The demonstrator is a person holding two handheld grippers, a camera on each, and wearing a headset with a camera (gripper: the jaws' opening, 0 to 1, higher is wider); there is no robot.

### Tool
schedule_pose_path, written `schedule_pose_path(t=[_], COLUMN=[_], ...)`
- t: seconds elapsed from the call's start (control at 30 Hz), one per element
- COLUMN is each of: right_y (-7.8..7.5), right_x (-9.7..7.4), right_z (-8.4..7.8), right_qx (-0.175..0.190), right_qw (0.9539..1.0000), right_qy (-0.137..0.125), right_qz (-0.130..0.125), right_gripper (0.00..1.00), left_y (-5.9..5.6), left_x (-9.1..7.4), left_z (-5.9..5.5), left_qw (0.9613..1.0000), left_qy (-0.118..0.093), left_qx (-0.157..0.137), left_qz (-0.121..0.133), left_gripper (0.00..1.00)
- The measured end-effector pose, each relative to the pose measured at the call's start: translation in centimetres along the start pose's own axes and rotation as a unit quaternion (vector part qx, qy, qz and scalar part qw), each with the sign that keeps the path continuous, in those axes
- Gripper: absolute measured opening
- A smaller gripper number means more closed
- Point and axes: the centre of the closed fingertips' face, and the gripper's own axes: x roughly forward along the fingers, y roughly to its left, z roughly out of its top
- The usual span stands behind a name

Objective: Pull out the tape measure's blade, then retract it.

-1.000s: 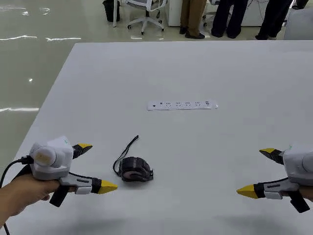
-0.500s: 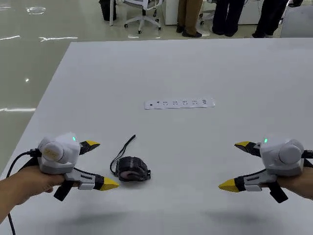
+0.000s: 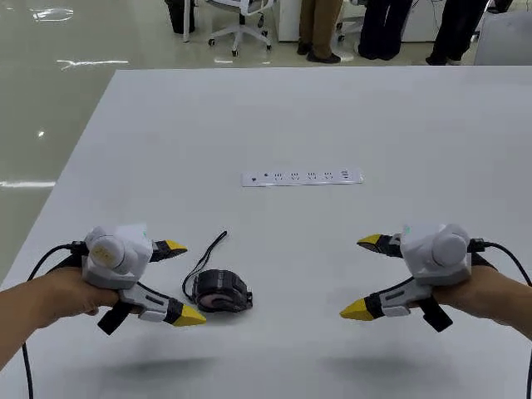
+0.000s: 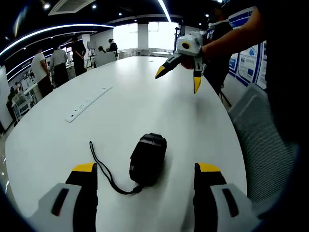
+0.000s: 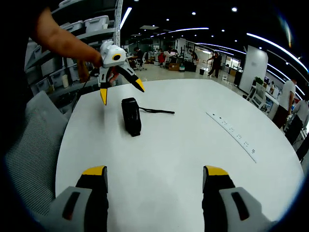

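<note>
A black tape measure (image 3: 221,290) with a thin black wrist cord (image 3: 208,251) lies on the white table (image 3: 332,125), its blade drawn in. My left gripper (image 3: 180,280) stands open just left of it, its yellow tips to either side of the case's left end without touching. In the left gripper view the tape measure (image 4: 147,158) sits a short way ahead between the jaws. My right gripper (image 3: 363,275) is open and empty, well to the right of the tape. From the right gripper view the tape measure (image 5: 131,116) lies far ahead beside the left gripper (image 5: 120,87).
A white power strip (image 3: 302,177) lies flat at the table's middle, beyond the tape. People's legs and an office chair (image 3: 237,21) stand past the far edge. The table's left edge (image 3: 71,166) runs close to my left hand.
Both grippers have moved inward: the left one closed in on the tape measure, the right one came a good way leftward. The tape measure has not moved on the table.
</note>
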Motion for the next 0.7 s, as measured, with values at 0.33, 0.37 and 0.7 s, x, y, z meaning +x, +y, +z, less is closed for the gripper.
schedule_pose_path(t=[0.33, 0.37, 0.7], right_y=[1.8, 1.9, 3.5], right_x=[4.3, 4.8, 8.8], right_z=[1.9, 2.2, 3.0], right_qx=[-0.031, -0.033, -0.053], right_qw=[0.9980, 0.9976, 0.9936], right_qy=[0.008, 0.008, 0.024], right_qz=[0.055, 0.060, 0.097], right_gripper=[0.75, 0.74, 0.62], left_y=[-0.3, -0.4, -0.1], left_x=[1.9, 2.1, 3.7], left_z=[-0.3, -0.3, -0.4], left_qw=[0.9984, 0.9980, 0.9968], left_qy=[0.031, 0.033, 0.046], left_qx=[0.038, 0.042, 0.055], left_qz=[-0.028, -0.032, -0.035], left_gripper=[0.69, 0.68, 0.57])
